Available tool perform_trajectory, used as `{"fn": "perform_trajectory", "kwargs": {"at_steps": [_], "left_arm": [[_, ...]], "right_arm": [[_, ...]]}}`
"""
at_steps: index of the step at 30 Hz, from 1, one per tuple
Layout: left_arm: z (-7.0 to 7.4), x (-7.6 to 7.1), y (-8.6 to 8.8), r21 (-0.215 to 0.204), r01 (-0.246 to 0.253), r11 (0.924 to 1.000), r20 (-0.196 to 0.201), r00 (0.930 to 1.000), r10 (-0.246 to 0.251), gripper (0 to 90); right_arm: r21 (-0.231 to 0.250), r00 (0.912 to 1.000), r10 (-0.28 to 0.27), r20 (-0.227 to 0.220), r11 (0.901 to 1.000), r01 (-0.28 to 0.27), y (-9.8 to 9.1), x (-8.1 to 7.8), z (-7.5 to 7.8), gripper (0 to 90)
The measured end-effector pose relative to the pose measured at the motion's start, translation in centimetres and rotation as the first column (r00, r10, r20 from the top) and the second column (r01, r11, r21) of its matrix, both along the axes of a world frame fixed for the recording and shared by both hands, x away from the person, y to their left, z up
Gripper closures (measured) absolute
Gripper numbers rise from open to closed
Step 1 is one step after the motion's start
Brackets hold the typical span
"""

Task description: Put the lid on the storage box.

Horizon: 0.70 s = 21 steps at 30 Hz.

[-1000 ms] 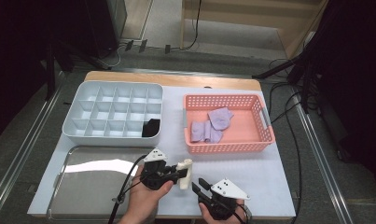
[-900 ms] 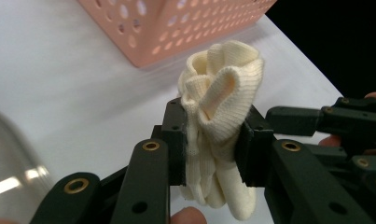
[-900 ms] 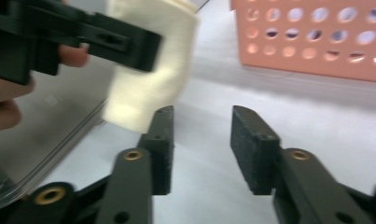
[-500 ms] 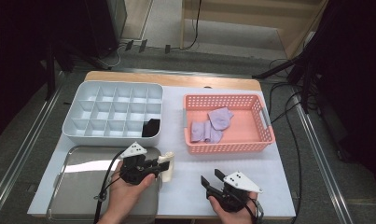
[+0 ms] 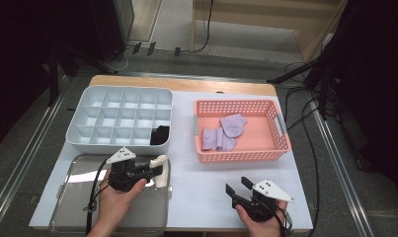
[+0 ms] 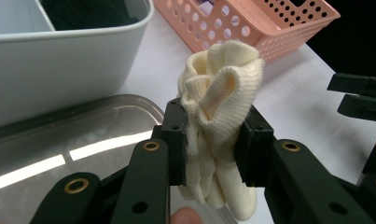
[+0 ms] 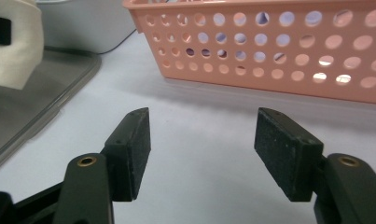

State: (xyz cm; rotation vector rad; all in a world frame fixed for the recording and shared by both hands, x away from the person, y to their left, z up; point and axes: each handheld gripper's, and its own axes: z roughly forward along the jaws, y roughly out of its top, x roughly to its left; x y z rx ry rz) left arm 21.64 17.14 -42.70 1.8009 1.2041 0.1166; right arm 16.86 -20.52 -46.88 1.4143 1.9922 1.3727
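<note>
One cream rolled sock (image 6: 220,126) is sitting clamped between the jaws of the left gripper (image 5: 154,170), hanging over the right edge of one steel tray (image 5: 73,197). Two or three lilac socks (image 5: 225,132) are lying in one pink basket (image 5: 241,156); one black sock (image 5: 160,135) is occupying a compartment of the grey organiser (image 5: 118,118). The right gripper (image 7: 202,140) is hovering over bare tabletop, jaws having just been opening, wide apart with nothing between.

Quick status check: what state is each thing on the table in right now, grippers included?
Left gripper: shut on the cream sock.
Cream sock: bunched, held above the metal tray's edge.
Right gripper: jaws just been opening, nothing between them.
Metal tray: nothing resting in it.
Divided bin: one dark item in a front compartment.
Pink basket: holds purple socks.
</note>
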Motion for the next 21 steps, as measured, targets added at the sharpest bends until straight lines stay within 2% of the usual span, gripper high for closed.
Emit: {"fn": "perform_trajectory", "kwargs": {"at_steps": [13, 21], "left_arm": [[1.2, 0.1, 2.6, -0.006, -0.04, 0.9992, 0.019, 0.999, 0.04, 69.8], [2.1, 0.9, 4.5, -0.021, -0.085, 0.9962, 0.033, 0.9958, 0.086, 69.8]], "right_arm": [[0.0, 0.9997, -0.02, -0.012, 0.9998, 0.02, -0.4, -0.2, -0.4, 30.9], [0.0, 0.9999, -0.01, -0.011, 0.9999, 0.01, -0.2, -0.2, -0.6, 30.5]]}}
